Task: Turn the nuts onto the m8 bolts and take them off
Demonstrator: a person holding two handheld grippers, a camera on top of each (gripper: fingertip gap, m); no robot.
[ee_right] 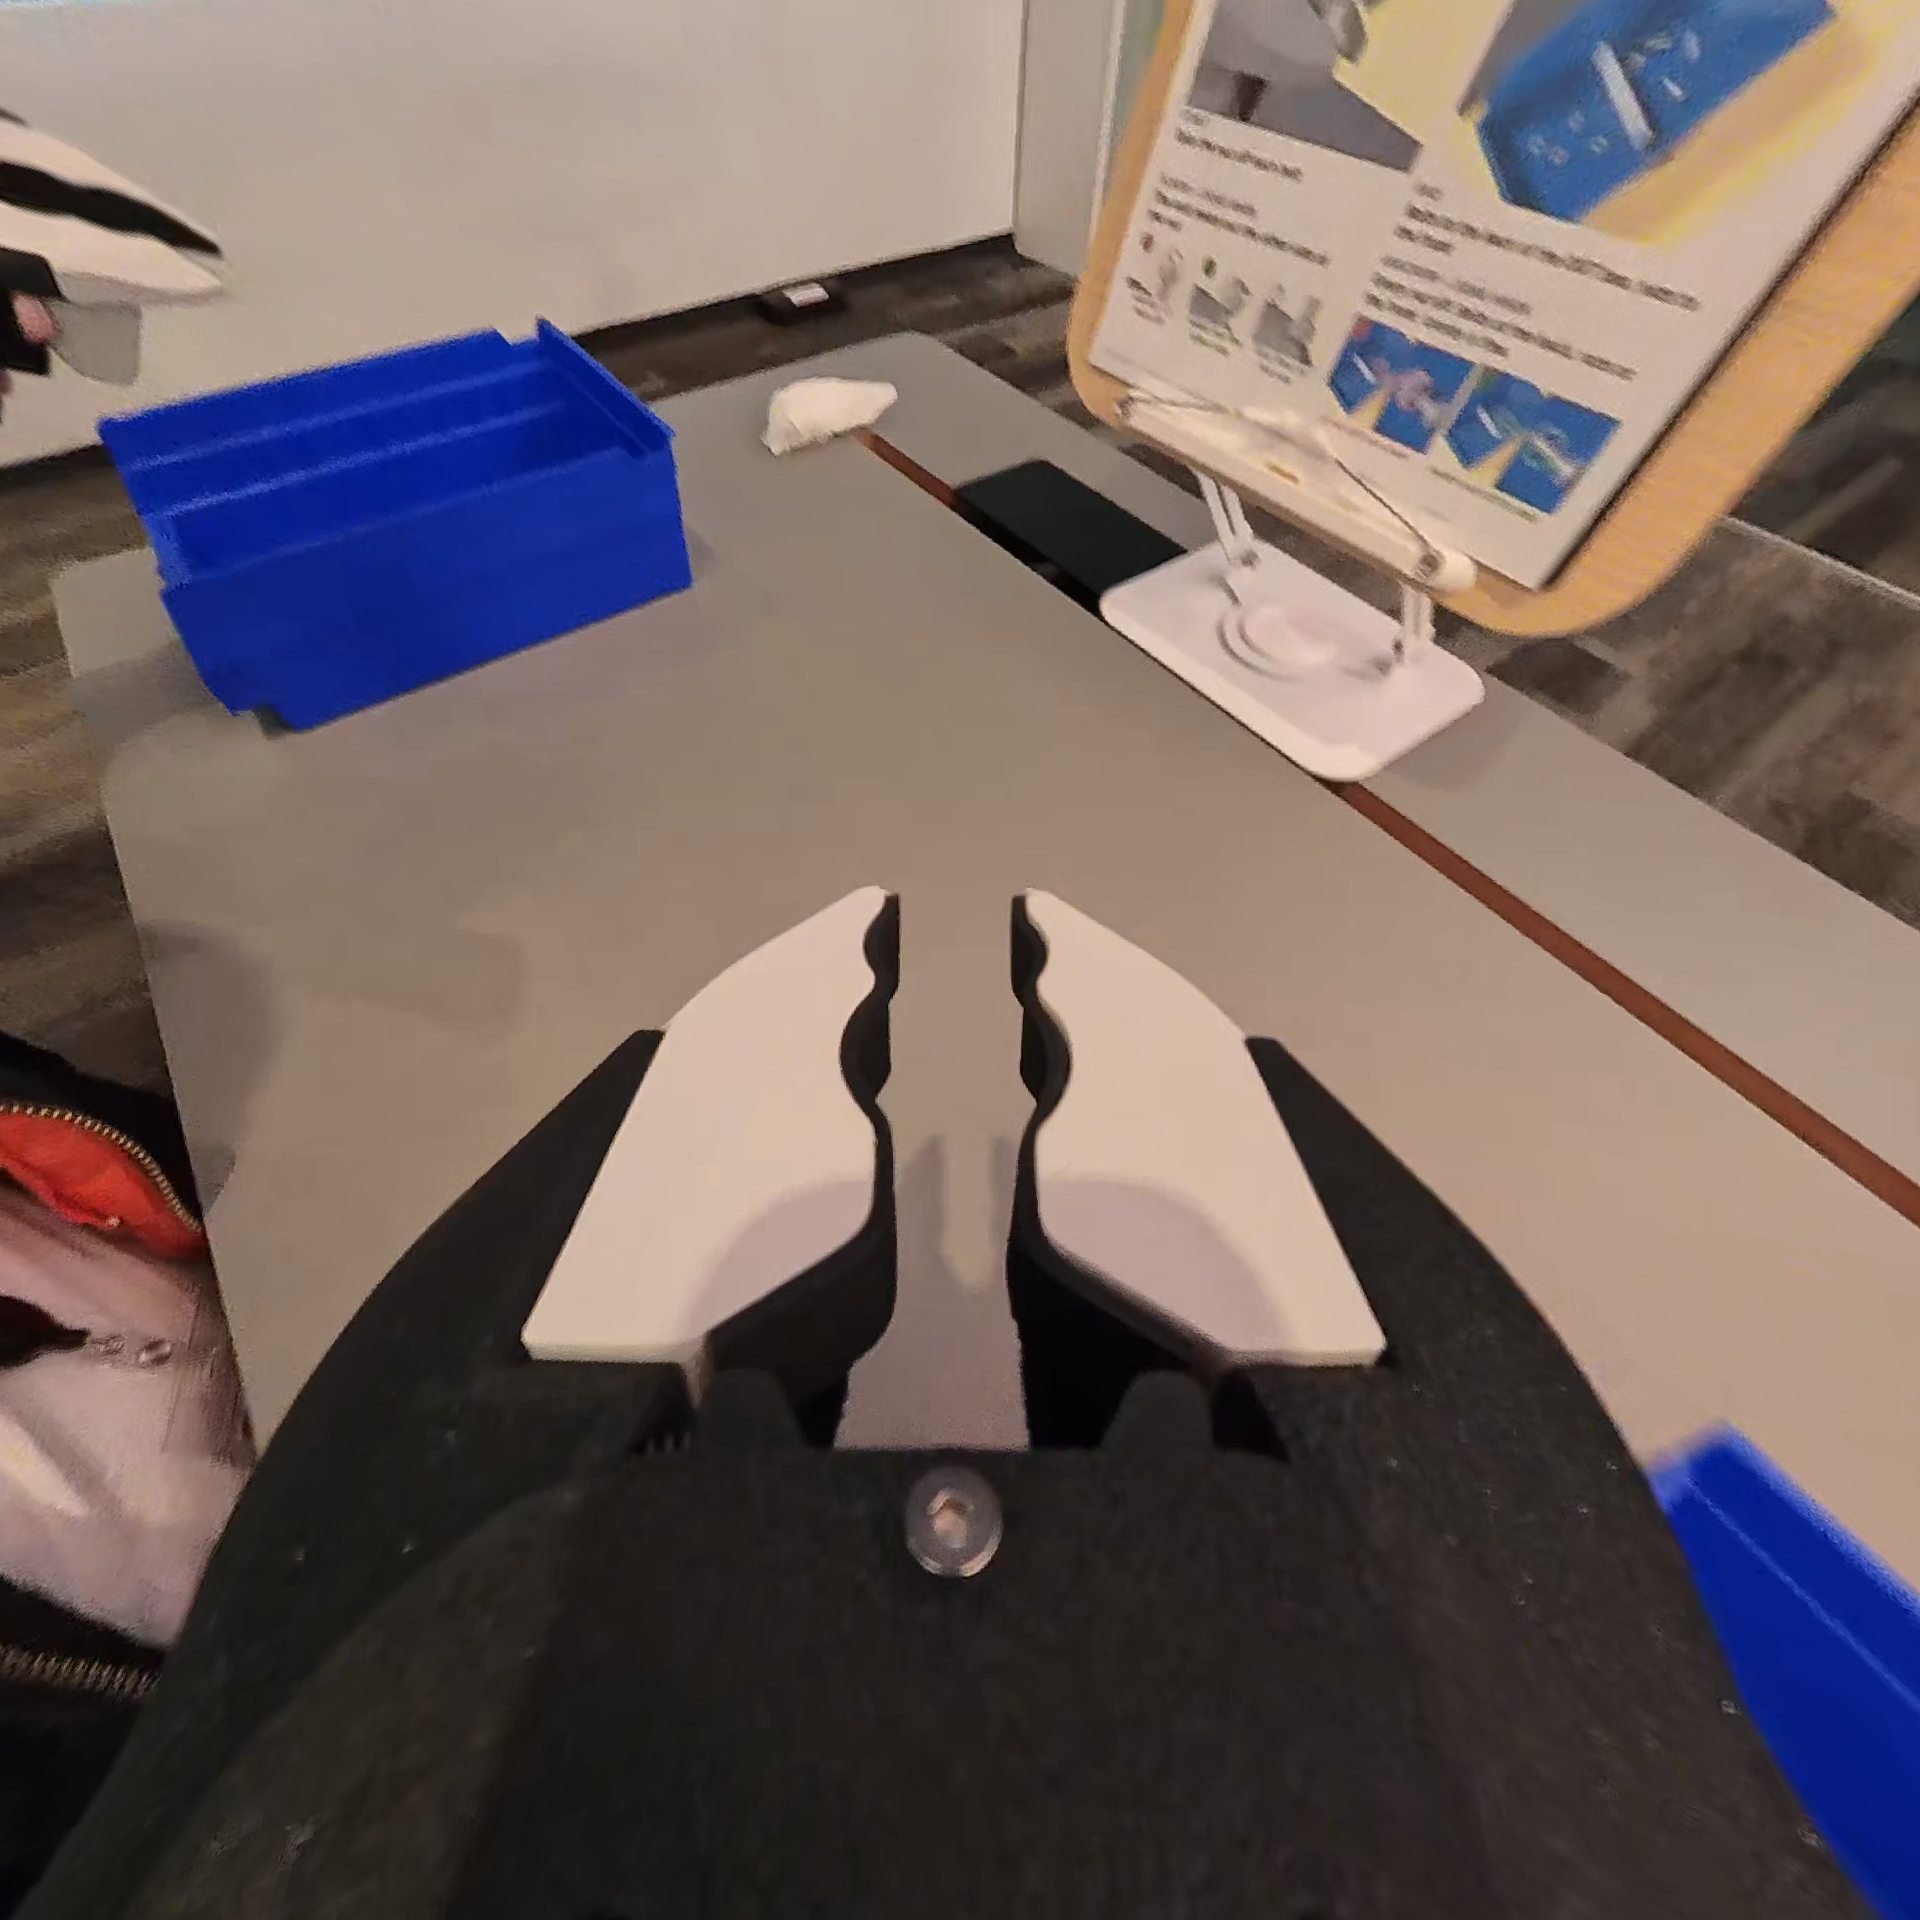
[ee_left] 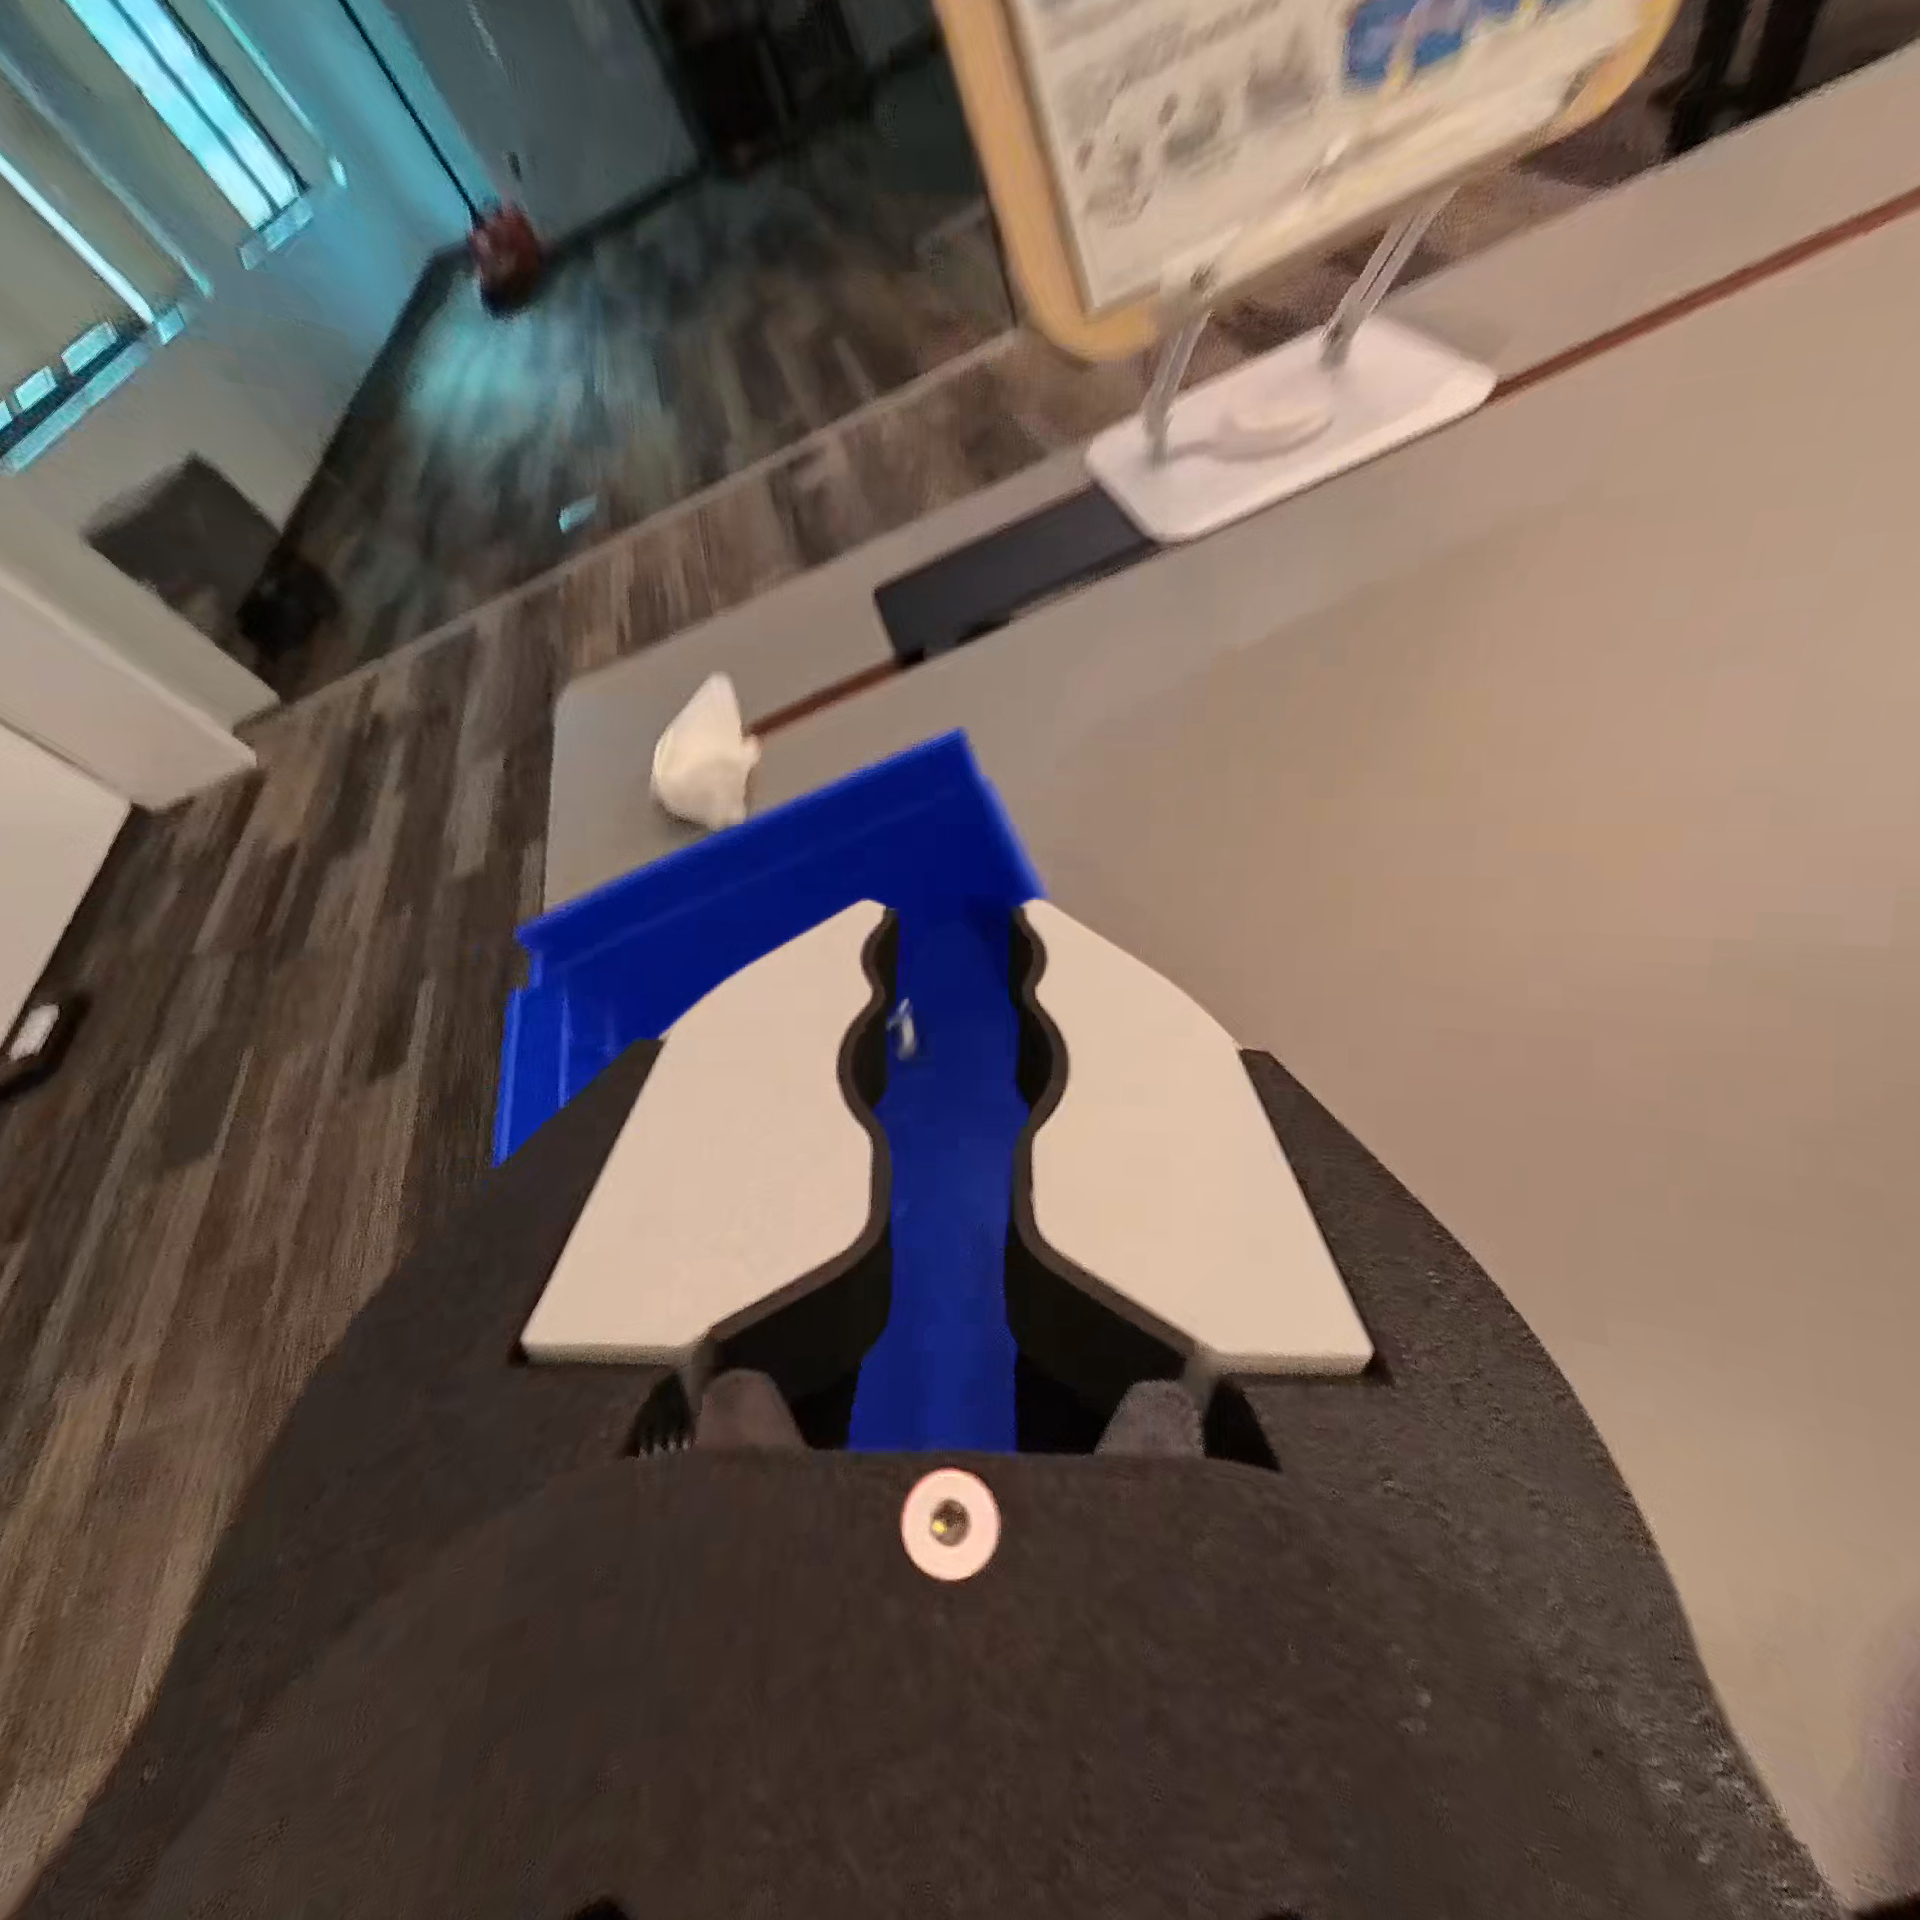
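In the left wrist view my left gripper [ee_left: 951, 920] is open above a blue bin [ee_left: 769, 883]. A small, blurred silvery metal part [ee_left: 902, 1029] shows between the fingers close to the left pad, against the bin's blue floor. The pads do not press on it. In the right wrist view my right gripper [ee_right: 954, 909] is open and empty above the bare grey table [ee_right: 727, 831]. The same blue bin [ee_right: 416, 530] stands at the table's far left in that view, and its inside is mostly hidden.
A crumpled white wad [ee_right: 826, 410] lies beyond the bin. A framed instruction board on a white stand [ee_right: 1299, 665] stands at the right. A second blue bin's corner [ee_right: 1787, 1621] shows at the lower right. A black-and-white striped piece [ee_right: 94, 229] hangs above the far bin. Clothing [ee_right: 94, 1174] shows at the left. Left tips to right tips: about 50 cm.
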